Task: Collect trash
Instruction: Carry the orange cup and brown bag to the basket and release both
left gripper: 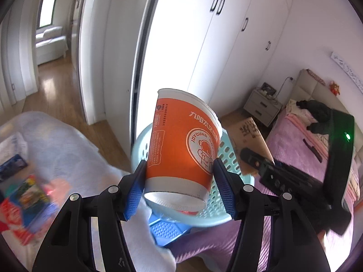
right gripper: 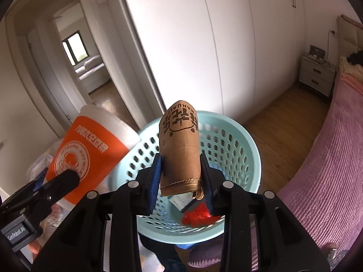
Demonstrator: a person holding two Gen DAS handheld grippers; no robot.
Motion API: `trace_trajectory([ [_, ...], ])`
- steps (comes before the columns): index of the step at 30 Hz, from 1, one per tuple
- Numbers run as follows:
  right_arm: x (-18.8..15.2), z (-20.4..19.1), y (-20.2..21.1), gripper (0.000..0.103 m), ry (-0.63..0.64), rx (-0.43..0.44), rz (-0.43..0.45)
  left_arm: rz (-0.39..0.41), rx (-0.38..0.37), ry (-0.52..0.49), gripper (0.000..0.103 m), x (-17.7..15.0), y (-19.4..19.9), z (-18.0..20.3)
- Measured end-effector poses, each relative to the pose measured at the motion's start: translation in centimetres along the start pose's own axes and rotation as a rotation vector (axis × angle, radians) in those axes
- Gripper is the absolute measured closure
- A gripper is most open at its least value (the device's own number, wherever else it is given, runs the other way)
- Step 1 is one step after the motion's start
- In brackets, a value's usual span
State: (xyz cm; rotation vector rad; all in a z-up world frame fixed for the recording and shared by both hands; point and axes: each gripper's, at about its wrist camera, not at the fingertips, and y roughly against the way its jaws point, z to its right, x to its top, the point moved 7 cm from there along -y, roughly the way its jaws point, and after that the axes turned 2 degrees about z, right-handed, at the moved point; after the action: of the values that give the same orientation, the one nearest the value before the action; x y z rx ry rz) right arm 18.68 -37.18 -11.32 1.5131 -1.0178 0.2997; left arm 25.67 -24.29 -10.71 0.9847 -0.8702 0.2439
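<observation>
My left gripper [left gripper: 179, 188] is shut on an orange and white paper cup [left gripper: 181, 147], held tilted above a light blue perforated basket [left gripper: 229, 156]. In the right wrist view that same cup [right gripper: 88, 156] hangs at the left over the basket's rim. My right gripper [right gripper: 181, 181] is shut on a flattened brown paper cup sleeve [right gripper: 180, 149] with black print, right over the basket's [right gripper: 245, 145] mouth. Inside the basket lie a red wrapper [right gripper: 197, 215] and a small white box [right gripper: 181, 200]. The right gripper with its brown sleeve [left gripper: 249, 140] shows at the right of the left wrist view.
A pink-covered bed [right gripper: 329, 170] runs along the right. A clear plastic bag [left gripper: 40, 158] with colourful packets lies at the left. White wardrobe doors [right gripper: 204, 56] stand behind the basket, a grey nightstand [right gripper: 316, 74] beside the bed, and an open doorway [right gripper: 84, 59] at the left.
</observation>
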Motion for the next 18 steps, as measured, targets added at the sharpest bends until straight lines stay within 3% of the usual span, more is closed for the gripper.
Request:
trace_trajectory([
  [5,-0.9,1.8,-3.1,0.068,-0.052,-0.017,-0.085,-0.047,-0.004,0.031,0.046,-0.1,-3.8,-0.1],
  [7,-1.3,2.1,-3.7,0.061,-0.071,-0.012,-0.102,-0.059,-0.002,0.031,0.047,-0.1,-4.6,-0.1],
  [9,-1.6,2.2,-3.8,0.053,-0.087,-0.011,-0.103,-0.067,-0.016,0.034,0.041,-0.2,-4.8,-0.1],
  [11,-1.6,2.2,-3.6,0.053,-0.085,-0.011,-0.092,-0.065,-0.027,0.044,0.035,-0.2,-4.9,0.0],
  [18,-1.6,2.8,-2.1,0.053,-0.090,0.000,-0.064,-0.051,-0.034,0.051,0.035,-0.5,-3.7,0.2],
])
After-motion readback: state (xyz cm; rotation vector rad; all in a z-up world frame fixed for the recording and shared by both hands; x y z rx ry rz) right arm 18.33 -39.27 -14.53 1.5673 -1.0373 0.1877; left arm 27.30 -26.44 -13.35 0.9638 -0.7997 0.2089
